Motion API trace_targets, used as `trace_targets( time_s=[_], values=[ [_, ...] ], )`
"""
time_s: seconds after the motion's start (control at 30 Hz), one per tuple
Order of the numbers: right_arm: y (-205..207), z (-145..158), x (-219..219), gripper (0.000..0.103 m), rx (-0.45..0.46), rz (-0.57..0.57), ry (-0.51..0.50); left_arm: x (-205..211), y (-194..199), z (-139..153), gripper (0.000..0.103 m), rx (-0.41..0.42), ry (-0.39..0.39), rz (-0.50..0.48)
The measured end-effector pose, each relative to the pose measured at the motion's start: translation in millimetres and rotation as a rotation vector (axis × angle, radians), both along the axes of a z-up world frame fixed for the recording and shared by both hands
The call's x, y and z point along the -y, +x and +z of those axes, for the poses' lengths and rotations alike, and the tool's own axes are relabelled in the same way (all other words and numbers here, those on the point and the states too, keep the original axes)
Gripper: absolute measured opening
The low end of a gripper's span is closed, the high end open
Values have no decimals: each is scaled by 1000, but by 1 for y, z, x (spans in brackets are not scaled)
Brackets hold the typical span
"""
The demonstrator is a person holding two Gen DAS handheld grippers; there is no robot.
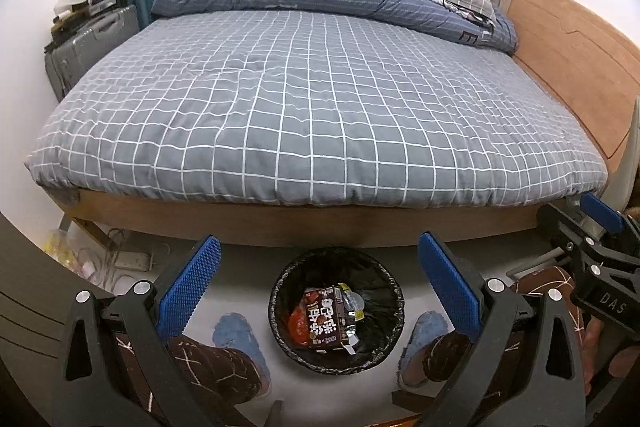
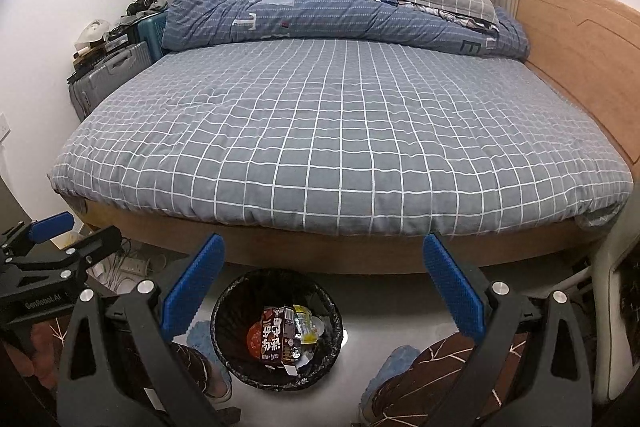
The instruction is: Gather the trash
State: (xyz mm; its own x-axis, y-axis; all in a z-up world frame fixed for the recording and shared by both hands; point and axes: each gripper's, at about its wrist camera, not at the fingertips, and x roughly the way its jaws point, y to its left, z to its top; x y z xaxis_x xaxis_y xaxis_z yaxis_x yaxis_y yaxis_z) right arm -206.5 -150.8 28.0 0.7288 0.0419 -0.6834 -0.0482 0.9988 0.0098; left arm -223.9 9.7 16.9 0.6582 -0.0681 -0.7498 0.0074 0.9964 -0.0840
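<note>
Hovering wide apart and empty, the left tongs (image 1: 319, 277) and the right tongs (image 2: 323, 277) hang over a black-lined trash bin (image 1: 280, 301) on the floor.

Neither pair touches anything, the blue pads (image 1: 188, 285) bare. Inside the bin lie a dark snack carton (image 1: 326, 317) and crumpled wrappers (image 2: 306, 321), their print hard to read. The bin stands between the person's blue slippers (image 1: 236, 335), just before a wooden bed frame (image 1: 240, 223). A grey checked sheet (image 1: 300, 115) covers the bed, with a blue duvet (image 2: 340, 15) heaped at the far side and suitcases (image 2: 108, 75) beside the wall. The person's legs are mostly hidden behind the tongs.
</note>
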Motion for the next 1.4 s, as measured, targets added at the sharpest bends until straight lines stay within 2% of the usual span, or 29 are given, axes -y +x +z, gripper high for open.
trace_targets(
  time_s=[0.67, 1.4],
  values=[
    [8, -4, 4, 95, -15, -10, 12, 2, 3, -3, 97, -2, 61, 13],
    [10, -10, 2, 95, -22, -6, 15, 4, 2, -3, 97, 7, 85, 25]
  ],
)
